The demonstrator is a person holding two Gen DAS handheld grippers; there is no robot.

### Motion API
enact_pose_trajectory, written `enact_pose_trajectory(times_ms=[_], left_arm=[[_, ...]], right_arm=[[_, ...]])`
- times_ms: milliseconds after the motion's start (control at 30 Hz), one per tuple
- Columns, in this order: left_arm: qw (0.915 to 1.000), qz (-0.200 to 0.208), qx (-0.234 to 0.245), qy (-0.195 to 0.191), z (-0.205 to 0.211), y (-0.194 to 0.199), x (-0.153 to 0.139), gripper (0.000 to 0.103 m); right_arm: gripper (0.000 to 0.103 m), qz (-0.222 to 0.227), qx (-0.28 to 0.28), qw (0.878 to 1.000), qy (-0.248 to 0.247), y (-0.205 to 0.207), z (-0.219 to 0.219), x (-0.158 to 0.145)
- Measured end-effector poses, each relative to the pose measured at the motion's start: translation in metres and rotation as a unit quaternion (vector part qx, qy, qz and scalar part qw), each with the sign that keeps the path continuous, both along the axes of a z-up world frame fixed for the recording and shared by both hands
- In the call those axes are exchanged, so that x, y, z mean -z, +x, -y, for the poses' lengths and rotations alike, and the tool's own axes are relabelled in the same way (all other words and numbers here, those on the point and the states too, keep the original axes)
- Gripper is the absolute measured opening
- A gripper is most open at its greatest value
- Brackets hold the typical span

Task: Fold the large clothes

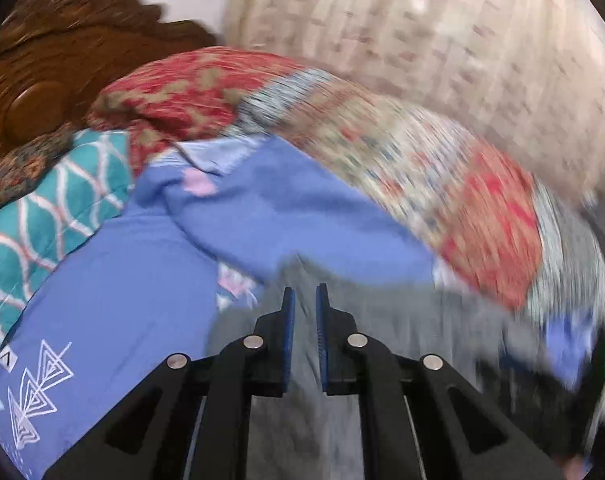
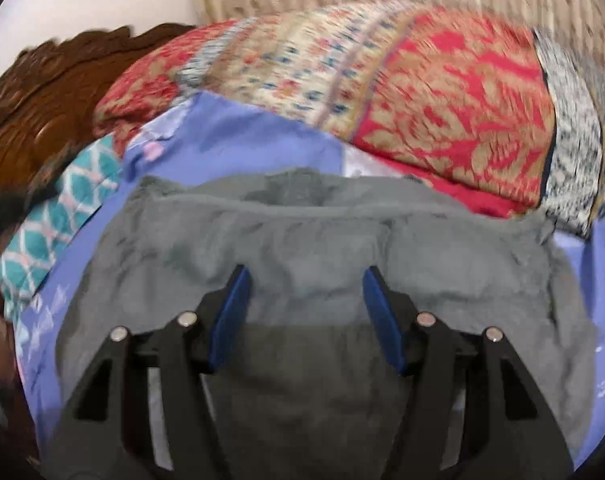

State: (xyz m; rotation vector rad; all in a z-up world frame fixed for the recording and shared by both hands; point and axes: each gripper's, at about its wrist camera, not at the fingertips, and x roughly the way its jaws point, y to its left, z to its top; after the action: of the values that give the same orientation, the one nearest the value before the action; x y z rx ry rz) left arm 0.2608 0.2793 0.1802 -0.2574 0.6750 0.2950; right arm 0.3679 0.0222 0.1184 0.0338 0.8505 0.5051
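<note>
Grey garment [image 2: 302, 248]: 1. Blue sheet [image 1: 114, 292]: 1. Patchwork quilt [image 2: 442, 112]: 1. Teal patterned cloth [image 1: 42, 220]: 1. Carved wooden headboard [image 1: 54, 60]: 1. Curtain [image 1: 422, 28]: 1. Grippers: 2, left [image 1: 305, 300], right [image 2: 305, 284].

Ahead of my right claw [image 2: 306, 300] lies flat grey cloth [image 2: 302, 240], open room; beyond, a bulky patterned quilt [image 2: 442, 112] blocks (headboard [image 2: 42, 112] far left).

Both close above grey garment [image 2: 302, 248]

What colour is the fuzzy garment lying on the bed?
Plain grey fleece garment, clearest in the right wrist view.
</note>
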Motion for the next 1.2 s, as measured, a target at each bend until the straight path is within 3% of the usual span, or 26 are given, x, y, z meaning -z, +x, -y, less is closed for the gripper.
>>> enact_pose_trajectory(times_ms=[100, 167, 267, 300, 400, 467, 567, 633, 667, 733, 800, 833, 867, 933, 1000, 1067, 1200], left_arm=[[0.9978, -0.036, 0.020, 0.052, 0.018, 0.021, 0.051, 0.034], [0.9937, -0.078, 0.001, 0.081, 0.010, 0.055, 0.087, 0.034], [0.9890, -0.108, -0.027, 0.098, -0.010, 0.089, 0.117, 0.034], [0.9891, -0.110, -0.031, 0.093, -0.014, 0.096, 0.120, 0.034], [0.9891, -0.117, -0.022, 0.086, -0.014, 0.105, 0.132, 0.034], [0.9869, -0.122, -0.021, 0.103, -0.008, 0.105, 0.139, 0.034], [0.9813, -0.141, -0.014, 0.131, 0.000, 0.109, 0.142, 0.034], [0.9695, -0.171, 0.002, 0.175, 0.010, 0.113, 0.136, 0.034], [0.9665, -0.180, 0.007, 0.183, 0.012, 0.112, 0.130, 0.034], [0.9748, -0.156, 0.016, 0.159, 0.010, 0.096, 0.104, 0.034], [0.9854, -0.110, 0.021, 0.128, 0.003, 0.069, 0.076, 0.035], [0.9879, -0.102, 0.022, 0.115, -0.002, 0.060, 0.069, 0.038], [0.9899, -0.099, 0.021, 0.100, -0.009, 0.051, 0.064, 0.041], [0.9919, -0.117, 0.027, 0.042, -0.032, 0.039, 0.060, 0.041], [0.9871, -0.149, 0.044, -0.039, -0.055, 0.031, 0.065, 0.041], [0.9819, -0.165, 0.052, -0.078, -0.064, 0.023, 0.069, 0.041], [0.9863, -0.128, 0.088, -0.056, -0.035, 0.002, 0.057, 0.041]], right_arm=[[0.055, -0.021, 0.048, 0.998, 0.035, 0.027, 0.016, 0.019], [0.051, -0.037, 0.079, 0.994, 0.070, 0.042, 0.032, 0.028], [0.040, -0.036, 0.130, 0.987, 0.090, 0.055, 0.059, 0.038], [0.037, -0.039, 0.145, 0.985, 0.086, 0.061, 0.068, 0.043], [0.016, -0.067, 0.172, 0.978, 0.100, 0.074, 0.095, 0.066], [0.000, -0.074, 0.188, 0.974, 0.103, 0.076, 0.104, 0.074], [0.000, -0.100, 0.187, 0.973, 0.089, 0.076, 0.105, 0.080], [0.000, -0.120, 0.168, 0.976, 0.074, 0.074, 0.106, 0.072], [0.005, -0.126, 0.164, 0.975, 0.085, 0.069, 0.111, 0.065], [0.015, -0.115, 0.160, 0.971, 0.135, 0.048, 0.135, 0.040], [0.047, -0.084, 0.159, 0.972, 0.150, 0.019, 0.163, 0.018], [0.084, -0.070, 0.170, 0.973, 0.142, 0.001, 0.179, 0.010], [0.092, -0.056, 0.175, 0.972, 0.146, -0.016, 0.194, 0.005], [0.093, -0.065, 0.172, 0.972, 0.146, -0.041, 0.219, 0.005], [0.093, -0.085, 0.182, 0.970, 0.140, -0.058, 0.239, 0.013], [0.093, -0.103, 0.191, 0.965, 0.145, -0.071, 0.256, 0.024], [0.093, -0.137, 0.215, 0.947, 0.195, -0.088, 0.278, 0.052]])
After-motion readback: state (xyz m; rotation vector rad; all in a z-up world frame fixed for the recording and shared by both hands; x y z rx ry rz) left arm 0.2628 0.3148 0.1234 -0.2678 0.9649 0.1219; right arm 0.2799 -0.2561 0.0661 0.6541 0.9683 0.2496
